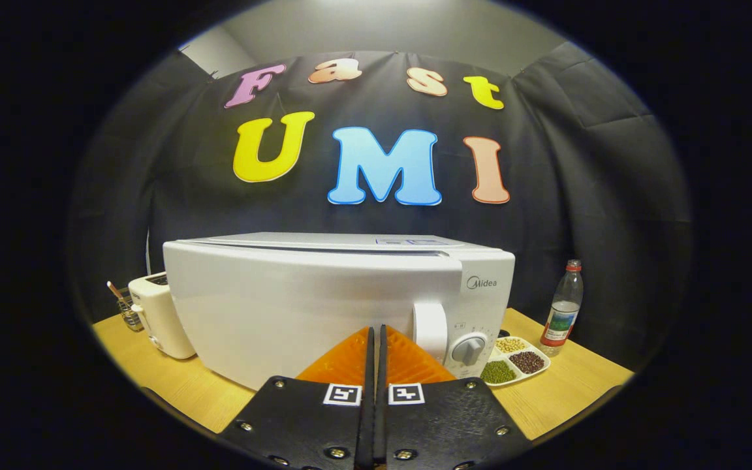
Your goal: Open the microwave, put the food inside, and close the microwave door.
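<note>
A white microwave (324, 294) stands on the wooden table (154, 365), its door shut. The door handle (431, 329) is a white vertical bar near the door's right edge, with a round knob (468, 350) on the control panel beside it. My gripper (374, 333) is shut, the two fingers pressed together with nothing between them. Its tips sit close in front of the lower door, just left of the handle. A white divided plate of food (518, 361) with green, dark and pale beans lies on the table right of the microwave.
A white toaster (157, 313) stands left of the microwave, with a small wire holder (129, 313) behind it. A plastic bottle (563, 309) with a red cap stands beyond the plate at the right. Black cloth walls close off the back.
</note>
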The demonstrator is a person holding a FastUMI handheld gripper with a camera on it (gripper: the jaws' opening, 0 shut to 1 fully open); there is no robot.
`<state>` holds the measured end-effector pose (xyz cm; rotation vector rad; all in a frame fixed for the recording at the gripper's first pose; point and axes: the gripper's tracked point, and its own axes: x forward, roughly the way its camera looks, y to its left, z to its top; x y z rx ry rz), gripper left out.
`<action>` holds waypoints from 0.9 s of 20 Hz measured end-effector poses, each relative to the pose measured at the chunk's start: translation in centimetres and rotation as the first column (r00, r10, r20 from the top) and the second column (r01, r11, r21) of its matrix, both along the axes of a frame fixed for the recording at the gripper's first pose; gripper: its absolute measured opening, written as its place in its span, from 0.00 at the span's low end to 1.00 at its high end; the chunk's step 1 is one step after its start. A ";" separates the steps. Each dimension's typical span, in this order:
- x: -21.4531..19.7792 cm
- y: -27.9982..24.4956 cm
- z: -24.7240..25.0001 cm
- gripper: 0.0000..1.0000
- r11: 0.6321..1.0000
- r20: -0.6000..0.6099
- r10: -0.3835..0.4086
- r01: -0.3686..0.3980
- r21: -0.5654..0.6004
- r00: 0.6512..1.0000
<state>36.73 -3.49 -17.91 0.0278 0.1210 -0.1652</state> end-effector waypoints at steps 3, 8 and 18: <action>1.7 -0.4 -0.2 0.01 1.000 -0.014 -0.020 0.020 0.023 1.000; -1.6 1.8 -0.5 0.04 0.994 -0.079 0.044 -0.036 0.101 0.996; -20.9 7.4 9.6 0.04 0.968 0.066 0.246 -0.248 0.026 0.967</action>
